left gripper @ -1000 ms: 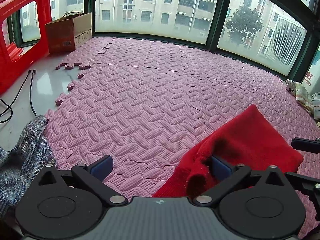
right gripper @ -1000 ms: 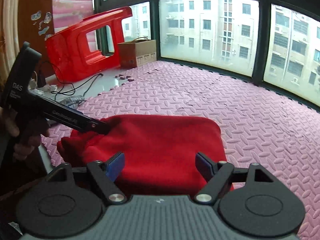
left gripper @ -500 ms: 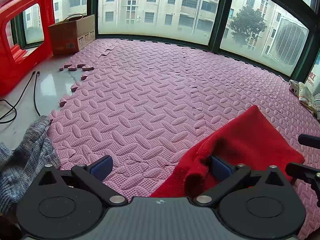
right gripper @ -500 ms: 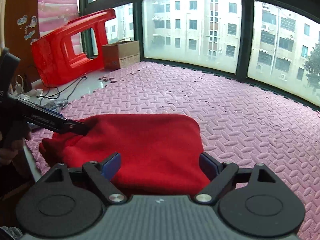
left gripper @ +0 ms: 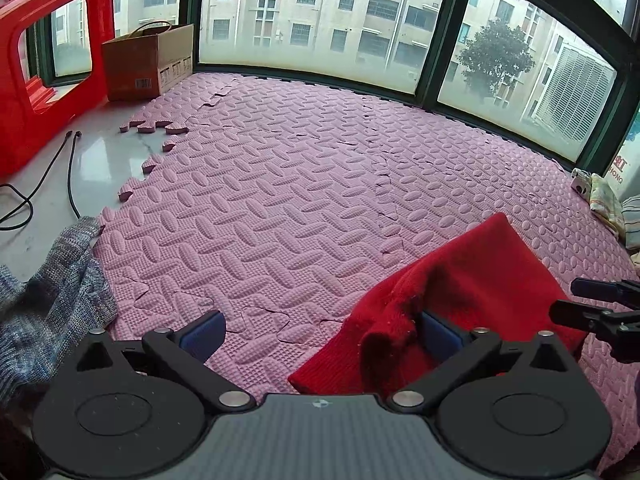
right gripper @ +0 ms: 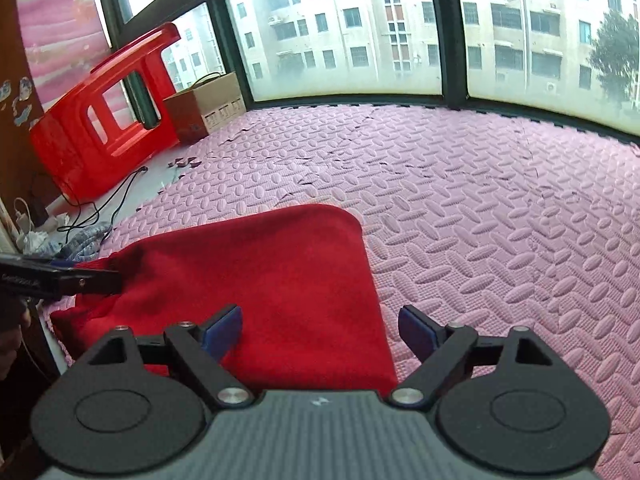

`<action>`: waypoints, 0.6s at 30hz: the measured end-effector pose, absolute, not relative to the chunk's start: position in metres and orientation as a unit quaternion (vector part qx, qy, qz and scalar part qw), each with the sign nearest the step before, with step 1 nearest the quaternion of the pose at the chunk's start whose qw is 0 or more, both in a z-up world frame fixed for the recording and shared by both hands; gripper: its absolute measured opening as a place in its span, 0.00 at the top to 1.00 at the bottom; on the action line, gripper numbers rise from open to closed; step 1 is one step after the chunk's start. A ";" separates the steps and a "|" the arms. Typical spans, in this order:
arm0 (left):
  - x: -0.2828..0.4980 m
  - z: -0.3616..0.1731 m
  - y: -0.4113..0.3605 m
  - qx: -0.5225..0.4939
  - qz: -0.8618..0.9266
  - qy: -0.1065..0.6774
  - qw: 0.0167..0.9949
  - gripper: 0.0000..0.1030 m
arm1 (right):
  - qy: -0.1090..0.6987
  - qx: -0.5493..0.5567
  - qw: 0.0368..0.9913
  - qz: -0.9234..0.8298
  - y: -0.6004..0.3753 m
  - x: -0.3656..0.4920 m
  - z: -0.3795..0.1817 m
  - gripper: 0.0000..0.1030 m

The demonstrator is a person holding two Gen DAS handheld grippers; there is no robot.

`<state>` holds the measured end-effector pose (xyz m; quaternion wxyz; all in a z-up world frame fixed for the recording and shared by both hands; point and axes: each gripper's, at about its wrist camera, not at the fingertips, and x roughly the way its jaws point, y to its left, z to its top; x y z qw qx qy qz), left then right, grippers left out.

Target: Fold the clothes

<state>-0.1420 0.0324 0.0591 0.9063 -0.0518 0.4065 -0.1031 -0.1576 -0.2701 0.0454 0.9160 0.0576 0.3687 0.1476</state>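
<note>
Folding red garment [right gripper: 256, 280], lying near on pink foam mat [right gripper: 480, 208] | left claw [left gripper: 320, 332] spread, one pad under bunched left edge | right claw [right gripper: 320, 330] spread, just widened, astride right edge, unpinched | advise: pinch both edges evenly, keep hem straight.
</note>
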 end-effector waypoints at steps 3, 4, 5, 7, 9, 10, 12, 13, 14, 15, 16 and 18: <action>-0.152 0.063 0.036 -0.073 -0.115 0.411 0.901 0.00 | 0.388 0.096 0.904 0.152 -0.281 -0.149 0.035 0.17; -0.155 0.063 0.036 -0.080 -0.119 0.414 0.899 0.00 | 0.391 0.105 0.901 0.153 -0.283 -0.147 0.032 0.17; -0.157 0.061 0.037 -0.086 -0.124 0.418 0.896 0.00 | 0.395 0.114 0.898 0.154 -0.285 -0.146 0.029 0.19; -0.162 0.058 0.037 -0.097 -0.134 0.426 0.889 0.01 | 0.401 0.128 0.893 0.159 -0.288 -0.144 0.026 0.22; -0.161 0.052 0.040 -0.116 -0.140 0.436 0.881 0.04 | 0.409 0.148 0.885 0.163 -0.291 -0.143 0.021 0.27; -0.160 0.049 0.042 -0.131 -0.145 0.442 0.875 0.08 | 0.408 0.148 0.886 0.162 -0.291 -0.144 0.021 0.29; -0.157 0.045 0.045 -0.161 -0.160 0.451 0.863 0.15 | 0.403 0.150 0.888 0.164 -0.292 -0.148 0.022 0.35; -0.156 0.044 0.046 -0.174 -0.168 0.454 0.858 0.20 | 0.402 0.154 0.887 0.165 -0.294 -0.150 0.023 0.38; -0.154 0.043 0.045 -0.178 -0.176 0.455 0.855 0.24 | 0.402 0.158 0.887 0.164 -0.295 -0.152 0.024 0.39; -0.153 0.044 0.042 -0.172 -0.182 0.454 0.855 0.29 | 0.402 0.159 0.886 0.165 -0.297 -0.154 0.025 0.40; -0.152 0.045 0.037 -0.161 -0.185 0.454 0.857 0.29 | 0.403 0.159 0.886 0.164 -0.298 -0.157 0.025 0.41; -0.150 0.046 0.028 -0.137 -0.189 0.452 0.861 0.29 | 0.403 0.159 0.887 0.159 -0.301 -0.166 0.026 0.44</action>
